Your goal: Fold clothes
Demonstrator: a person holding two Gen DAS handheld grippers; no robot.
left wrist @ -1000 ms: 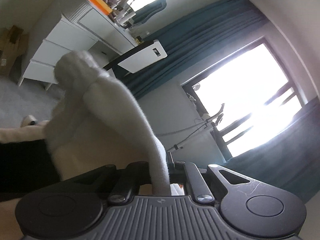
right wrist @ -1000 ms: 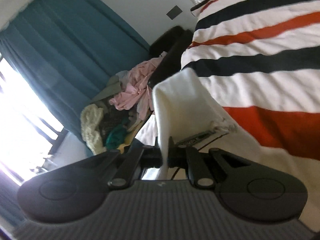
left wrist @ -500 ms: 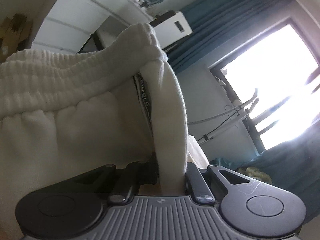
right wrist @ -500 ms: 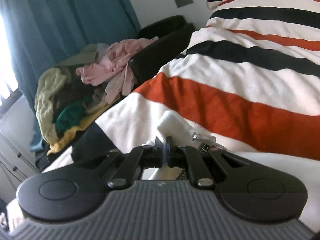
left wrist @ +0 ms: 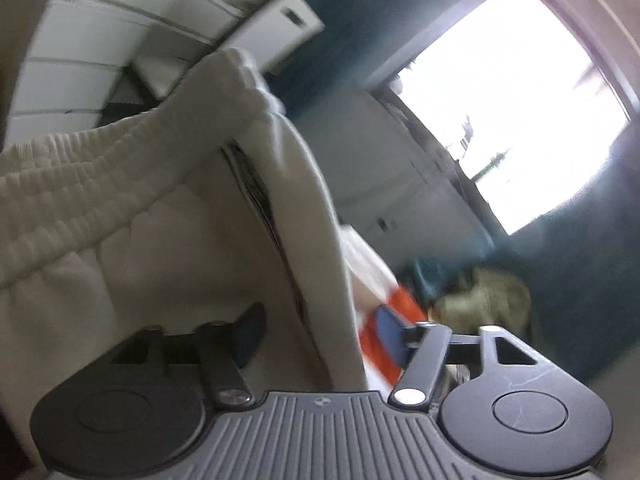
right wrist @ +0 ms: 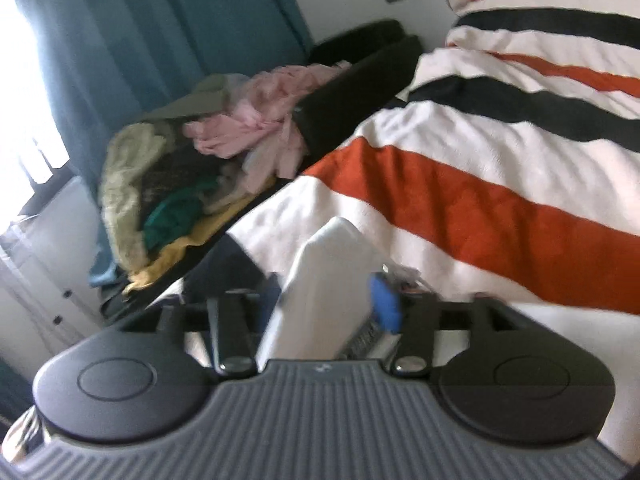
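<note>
- Opening up right now on the left hand-held gripper (left wrist: 320, 336): spread wide, with a stood-up fold of the white garment (left wrist: 100, 208) between the pads but not squeezed by either one.
- Same deal on the right hand-held gripper (right wrist: 324, 306): spreading apart, with a white fold poking up between the pads and sitting loose.
- Ribbed elastic waistband (left wrist: 80, 168) stretched off to the left in the left wrist view. Probably gripped near a waist corner to keep that edge straight.
- Down low over the striped bed cover (right wrist: 500, 208), with the cloth seemingly resting on it. Fits laying the fold down gently rather than dropping it from up high.
- Letting go at both ends together, most likely so the edges land lined up and nothing gets dragged crooked.
- Messy heap of clothes (right wrist: 192, 168) well apart from all this, beyond the edge of the bed. Guessing that's the to-do pile, kept clear of the folding spot.
- Pretty blurry, so can't tell if the cloth lies fully flat or how many folds are in it.
</note>
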